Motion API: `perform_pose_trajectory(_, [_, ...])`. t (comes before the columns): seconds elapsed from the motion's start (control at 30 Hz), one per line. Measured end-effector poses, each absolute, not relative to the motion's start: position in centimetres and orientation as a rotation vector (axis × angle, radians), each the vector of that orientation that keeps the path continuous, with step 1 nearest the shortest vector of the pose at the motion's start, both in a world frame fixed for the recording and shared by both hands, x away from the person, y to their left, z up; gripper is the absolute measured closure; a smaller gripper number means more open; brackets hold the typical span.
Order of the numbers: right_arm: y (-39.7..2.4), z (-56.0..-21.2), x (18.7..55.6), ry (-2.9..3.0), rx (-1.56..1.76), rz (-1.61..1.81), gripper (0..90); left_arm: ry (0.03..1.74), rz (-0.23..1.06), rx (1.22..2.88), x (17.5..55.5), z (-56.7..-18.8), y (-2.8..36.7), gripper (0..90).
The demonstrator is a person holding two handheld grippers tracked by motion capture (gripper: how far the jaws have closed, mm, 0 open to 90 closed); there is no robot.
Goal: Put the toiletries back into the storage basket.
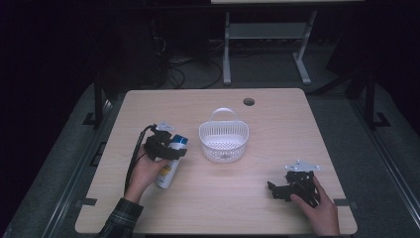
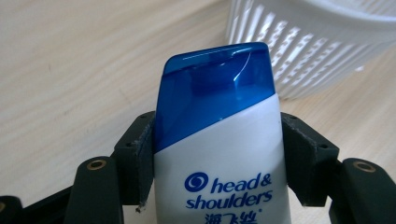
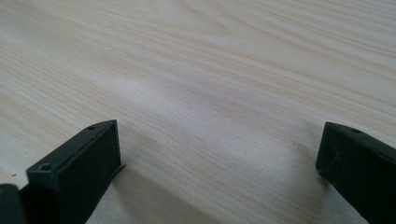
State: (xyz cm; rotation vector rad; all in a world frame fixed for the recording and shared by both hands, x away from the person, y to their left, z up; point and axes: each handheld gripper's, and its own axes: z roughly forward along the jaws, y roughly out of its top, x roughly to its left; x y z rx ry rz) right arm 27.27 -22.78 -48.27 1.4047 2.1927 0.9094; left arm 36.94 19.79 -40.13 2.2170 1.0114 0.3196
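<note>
Shampoo bottle (image 2: 219,154): we are gripping it with the left gripper (image 1: 166,148), jaws closing on either side of the white body just below the slanted blue cap (image 2: 212,88). The bottle is sitting toward the left edge of the bench (image 1: 257,198), cap pointing to the far side, its lower end by our left hand (image 1: 143,171) and apparently low to the wood. The white basket (image 1: 224,140) is standing near the middle of the bench, just to the right of the bottle, handle raised at its far rim.

The right gripper (image 1: 289,188) is resting near the right front corner, jaws standing wide apart with nothing between them, bare wood beneath.

Risks, as we are judging them: the body is smooth and rounded, and the pads are holding it high up near the cap, so the heavier lower end could swing or slip out once it is carried. The basket is light and unheld; a bottle brushing its rim or handle could push or tip it.

View differences: the left gripper view is giving us the pad contact on both flanks, the label print and the slotted basket wall close behind the cap. The high view is giving us the whole layout, the basket handle and both hands. The right gripper view is showing the gap between its own jaws.
</note>
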Motion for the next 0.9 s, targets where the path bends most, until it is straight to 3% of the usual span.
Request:
perform_pose_trajectory(0.43, [-22.8,-48.3,27.3,2.191,1.408,0.91,0.0,0.899,0.312,2.038,35.5,-37.8,22.4,35.4])
perform_pose_trajectory(0.9, [-22.8,-48.3,27.3,2.191,1.407,0.908,0.0,0.788,0.345,1.965,34.8,-36.4,22.7,35.4])
